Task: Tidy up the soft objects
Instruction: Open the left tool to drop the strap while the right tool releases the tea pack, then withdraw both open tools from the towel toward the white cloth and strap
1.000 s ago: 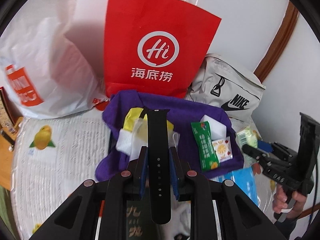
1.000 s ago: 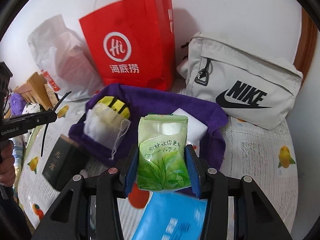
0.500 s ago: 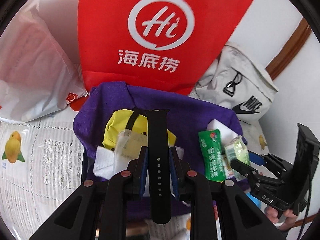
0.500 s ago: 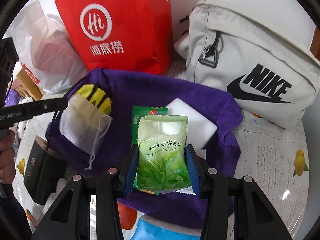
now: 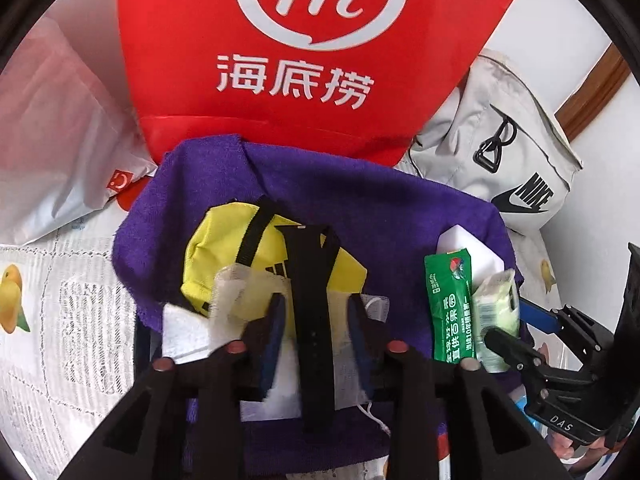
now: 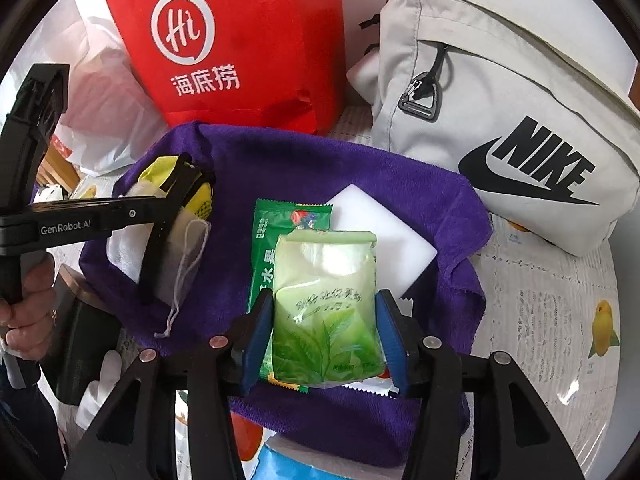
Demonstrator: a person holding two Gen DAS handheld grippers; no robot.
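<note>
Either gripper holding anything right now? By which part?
Left gripper: nothing; jaws just opened, clear of the strap at mid-length. Right gripper: jaws just opening around the tea packet, at its lower sides; grip cannot be told.

Home room: fruit-print tablecloth point(image 6: 560, 320), red shopping bag point(image 6: 248, 40), grey sports bag point(image 6: 500, 100) against white wall

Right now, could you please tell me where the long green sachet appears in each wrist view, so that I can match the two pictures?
Left wrist view: the green sachet lies right of centre on the purple towel.
Right wrist view: the sachet is at centre, partly under the tea-leaf packet.
Shared landmark: the white foam block just beyond it.
</note>
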